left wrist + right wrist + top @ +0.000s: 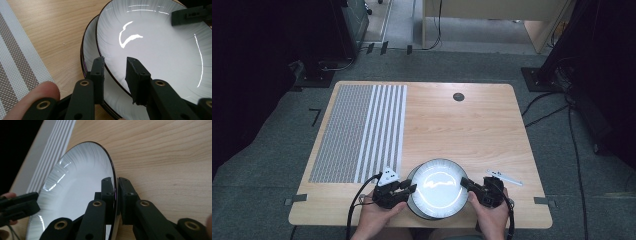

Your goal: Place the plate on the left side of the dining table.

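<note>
We see both forearms come in from the near edge of the wooden table (pixel 472 125), each hand wrapped around the body of its gripper and angled inward toward the stack of white plates (pixel 438 187) that sits at the near middle of the table. The left hand (pixel 374 216) lies low near the table edge, its left gripper (pixel 412 187) pointing right and slightly far, onto the left rim of the stack. In the left gripper view its jaws straddle the dark-edged rim of the top plate (pixel 155 45), one jaw outside and under the rim, the other over the white face; they stand only partly closed, and we cannot tell whether the pads press on the rim. That top plate sits tilted above the lower plate (pixel 87 50). The right hand (pixel 492 210) mirrors the pose, its right gripper (pixel 463 182) pointing left onto the right rim. In the right gripper view its jaws pinch the rim of the top plate tightly between them. A striped mat (pixel 362 130) lies on the far left of the table.
</note>
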The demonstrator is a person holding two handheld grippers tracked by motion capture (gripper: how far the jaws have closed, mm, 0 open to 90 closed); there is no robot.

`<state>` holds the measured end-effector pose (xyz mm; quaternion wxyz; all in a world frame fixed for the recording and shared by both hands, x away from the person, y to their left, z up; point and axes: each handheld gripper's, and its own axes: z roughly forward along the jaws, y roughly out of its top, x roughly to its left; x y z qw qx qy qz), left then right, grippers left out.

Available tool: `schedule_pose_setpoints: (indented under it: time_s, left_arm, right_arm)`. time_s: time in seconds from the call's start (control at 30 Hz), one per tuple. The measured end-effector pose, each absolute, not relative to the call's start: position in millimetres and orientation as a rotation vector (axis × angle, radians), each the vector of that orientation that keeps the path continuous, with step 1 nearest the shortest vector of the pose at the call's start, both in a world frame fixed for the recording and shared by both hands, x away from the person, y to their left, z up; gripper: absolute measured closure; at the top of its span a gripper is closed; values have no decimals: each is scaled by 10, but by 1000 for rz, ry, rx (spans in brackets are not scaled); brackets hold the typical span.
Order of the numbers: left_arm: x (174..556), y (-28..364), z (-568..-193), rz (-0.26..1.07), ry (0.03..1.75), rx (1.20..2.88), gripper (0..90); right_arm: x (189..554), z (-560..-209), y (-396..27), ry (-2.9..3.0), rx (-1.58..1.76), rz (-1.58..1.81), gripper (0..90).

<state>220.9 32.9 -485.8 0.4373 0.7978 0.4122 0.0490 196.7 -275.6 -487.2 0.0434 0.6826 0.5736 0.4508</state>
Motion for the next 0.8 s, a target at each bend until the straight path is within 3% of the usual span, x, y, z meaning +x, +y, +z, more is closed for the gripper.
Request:
schedule_pose_setpoints:
  time_s: [0.53,0.8]
  left_arm:
    - [2224,336,-4863,26,1020,1961,623]
    - [2226,405,-4795,35,1047,1922,657]
  right_arm:
    - [1927,-4903,-2824,1594,2196,1581,834]
    - [1914,-4849,-2753,1580,2190,1637,830]
